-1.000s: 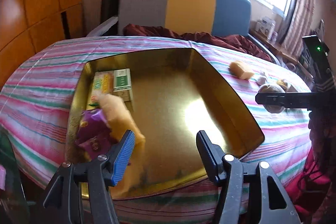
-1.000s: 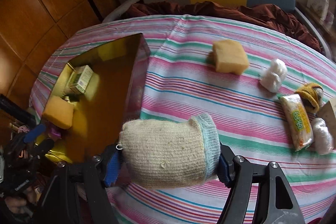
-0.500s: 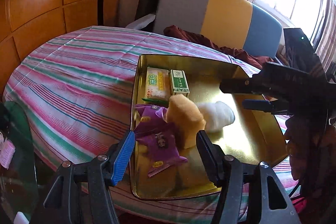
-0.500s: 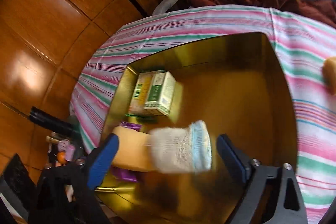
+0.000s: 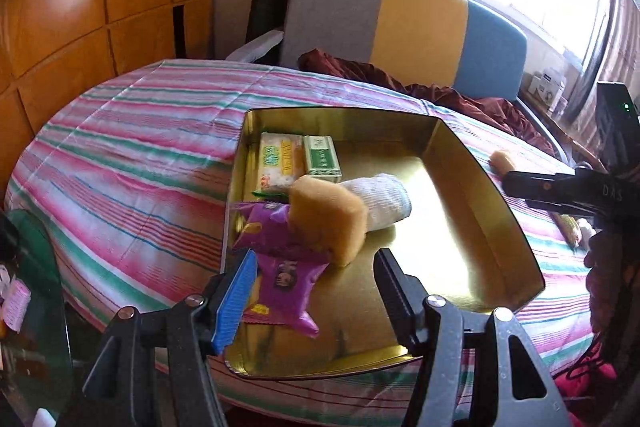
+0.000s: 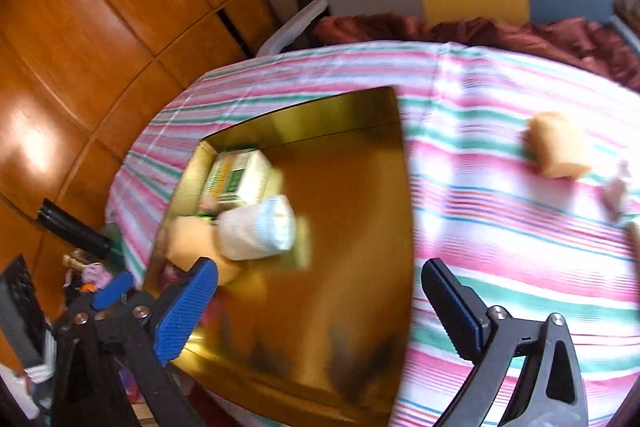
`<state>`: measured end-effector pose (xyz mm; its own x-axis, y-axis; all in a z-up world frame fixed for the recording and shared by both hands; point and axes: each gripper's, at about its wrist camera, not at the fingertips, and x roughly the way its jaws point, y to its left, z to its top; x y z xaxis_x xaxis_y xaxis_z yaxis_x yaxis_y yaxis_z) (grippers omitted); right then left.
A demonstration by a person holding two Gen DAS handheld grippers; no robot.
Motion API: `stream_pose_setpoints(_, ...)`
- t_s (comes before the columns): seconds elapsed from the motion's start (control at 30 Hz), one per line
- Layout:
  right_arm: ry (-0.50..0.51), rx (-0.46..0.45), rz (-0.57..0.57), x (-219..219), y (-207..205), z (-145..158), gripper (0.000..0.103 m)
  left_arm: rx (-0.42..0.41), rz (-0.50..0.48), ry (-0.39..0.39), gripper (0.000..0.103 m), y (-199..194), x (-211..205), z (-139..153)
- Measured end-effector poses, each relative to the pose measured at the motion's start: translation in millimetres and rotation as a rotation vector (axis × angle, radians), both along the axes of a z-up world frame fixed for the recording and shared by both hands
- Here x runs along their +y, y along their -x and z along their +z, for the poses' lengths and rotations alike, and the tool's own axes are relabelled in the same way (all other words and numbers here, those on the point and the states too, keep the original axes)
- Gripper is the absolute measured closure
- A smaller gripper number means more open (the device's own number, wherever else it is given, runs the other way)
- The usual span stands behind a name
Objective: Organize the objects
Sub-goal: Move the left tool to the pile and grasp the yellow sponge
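Right hand-held gripper (image 6: 320, 301): I've just spread its jaws wide, nothing between them
Left hand-held gripper (image 5: 316, 291): parted, empty
Cream knitted sock roll (image 6: 256, 233): soft, lying in shiny gold metal tin (image 6: 360, 227)

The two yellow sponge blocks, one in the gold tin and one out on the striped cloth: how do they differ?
The sponge in the tin lies inside the gold tin, leaning on a purple snack packet and touching a white knitted sock. The sponge on the cloth sits alone on the striped tablecloth, outside the tin. Both are soft-looking yellow blocks.
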<state>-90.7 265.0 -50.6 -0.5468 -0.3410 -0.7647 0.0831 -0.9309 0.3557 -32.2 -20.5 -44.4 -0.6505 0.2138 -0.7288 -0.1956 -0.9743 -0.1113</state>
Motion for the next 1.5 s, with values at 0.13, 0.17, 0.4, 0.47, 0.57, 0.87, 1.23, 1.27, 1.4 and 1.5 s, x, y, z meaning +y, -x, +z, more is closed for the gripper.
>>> stream_pose_setpoints(0.13, -0.047, 0.015, -0.062, 34, -15, 5, 0.000, 0.017, -0.039, 0.020, 0.042, -4, 15, 6)
stream_pose_setpoints(0.17, -0.055, 0.018, -0.076, 42, -18, 6, 0.000, 0.021, -0.050, 0.025, 0.042, -5, 19, 8)
stream_pose_setpoints(0.4, -0.104, 0.030, -0.213, 111, -35, 15, 0.000, 0.042, -0.138, 0.049, 0.042, -13, 49, 16)
stream_pose_setpoints(0.47, -0.120, 0.037, -0.265, 136, -40, 19, 0.000, 0.044, -0.163, 0.054, 0.042, -15, 59, 17)
stream_pose_setpoints(0.57, -0.150, 0.047, -0.354, 174, -48, 26, 0.000, 0.046, -0.201, 0.060, 0.042, -15, 73, 19)
stream_pose_setpoints(0.87, -0.137, 0.075, -0.865, 321, -92, 13, 0.000, 0.054, -0.354, 0.074, 0.041, -24, 135, 25)
stream_pose_setpoints(1.23, 0.248, 0.070, -1.099, 380, -136, -5, 0.000, 0.006, -0.531, 0.077, 0.041, -17, 233, 23)
stream_pose_setpoints(1.27, 0.262, 0.072, -1.100, 380, -137, -6, 0.000, -0.006, -0.535, 0.071, 0.041, -13, 241, 23)
stream_pose_setpoints(1.4, 0.312, 0.065, -1.086, 380, -136, -11, 0.000, -0.056, -0.538, 0.071, 0.041, 6, 267, 19)
stream_pose_setpoints(1.5, 0.335, 0.058, -1.060, 377, -134, -14, 0.000, -0.078, -0.537, 0.086, 0.038, 23, 285, 16)
